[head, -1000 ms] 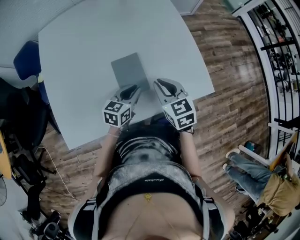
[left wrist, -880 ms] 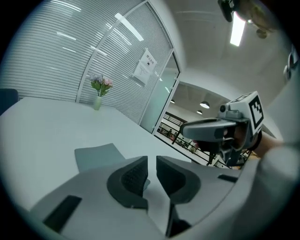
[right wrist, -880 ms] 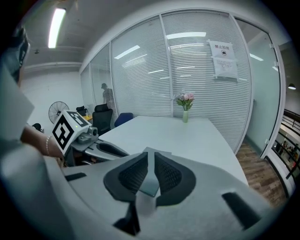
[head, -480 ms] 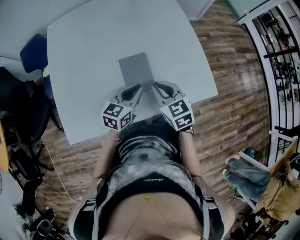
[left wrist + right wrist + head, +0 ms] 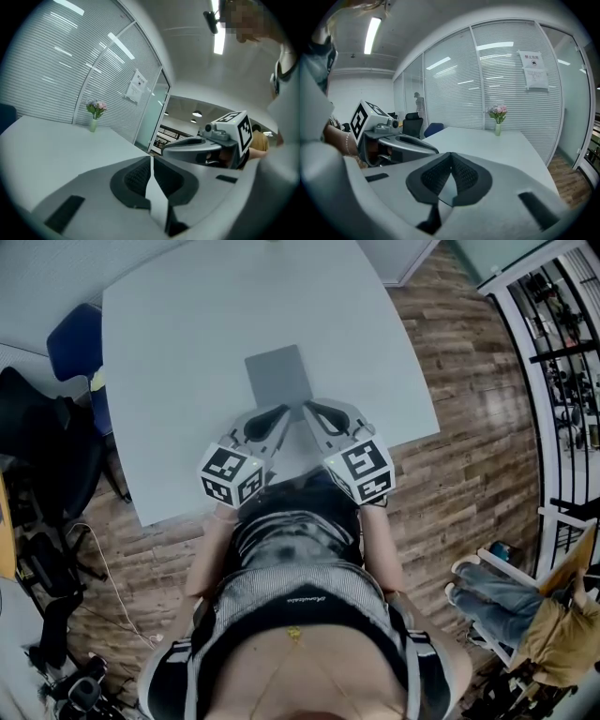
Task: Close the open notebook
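Notebook (image 5: 279, 376) lies flat on the desk (image 5: 178, 343), midway along and near the front edge, showing as one grey rectangle. We see no raised leaf, so we judge it already closed. Left tool (image 5: 281, 412) and right tool (image 5: 309, 409) rest just short of its front edge, each with jaws together on nothing. We expect it light, thin and apt to slide; any hold belongs on the cover's free edge.
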Demonstrator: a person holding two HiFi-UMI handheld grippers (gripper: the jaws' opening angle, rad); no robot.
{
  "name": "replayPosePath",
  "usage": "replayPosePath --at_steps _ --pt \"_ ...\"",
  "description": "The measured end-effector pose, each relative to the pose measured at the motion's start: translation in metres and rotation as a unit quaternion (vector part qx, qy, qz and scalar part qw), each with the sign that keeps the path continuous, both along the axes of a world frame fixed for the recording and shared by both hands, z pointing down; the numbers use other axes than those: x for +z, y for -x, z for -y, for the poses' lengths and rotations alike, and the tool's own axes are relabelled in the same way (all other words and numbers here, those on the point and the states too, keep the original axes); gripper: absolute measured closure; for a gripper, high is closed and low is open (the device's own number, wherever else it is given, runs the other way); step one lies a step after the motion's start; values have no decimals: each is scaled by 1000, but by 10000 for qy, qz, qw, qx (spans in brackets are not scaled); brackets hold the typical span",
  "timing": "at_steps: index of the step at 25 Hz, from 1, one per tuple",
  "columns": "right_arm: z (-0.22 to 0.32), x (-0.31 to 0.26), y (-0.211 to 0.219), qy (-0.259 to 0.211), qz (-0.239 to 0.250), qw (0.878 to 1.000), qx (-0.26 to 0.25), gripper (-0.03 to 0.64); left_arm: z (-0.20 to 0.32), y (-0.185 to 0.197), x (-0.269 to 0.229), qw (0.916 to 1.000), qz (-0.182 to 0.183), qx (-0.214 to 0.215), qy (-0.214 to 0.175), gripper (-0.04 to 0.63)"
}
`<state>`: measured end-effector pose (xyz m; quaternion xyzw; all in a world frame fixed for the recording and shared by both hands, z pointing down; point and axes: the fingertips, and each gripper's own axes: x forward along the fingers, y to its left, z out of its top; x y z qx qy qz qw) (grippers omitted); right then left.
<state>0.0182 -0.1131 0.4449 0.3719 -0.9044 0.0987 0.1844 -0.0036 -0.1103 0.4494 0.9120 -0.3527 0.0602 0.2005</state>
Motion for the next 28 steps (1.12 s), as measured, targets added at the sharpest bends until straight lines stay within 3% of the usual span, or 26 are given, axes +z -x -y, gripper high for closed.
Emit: replayPosePath --at_steps 18,28 --pt "-2 -78 19 -1207 950 9878 -245 615 5 18 -77 9941 -447 -268 -952 578" --pt "-7 -88 24 -1303 1142 9846 -254 615 3 20 -90 9918 -518 -319 -1126 581"
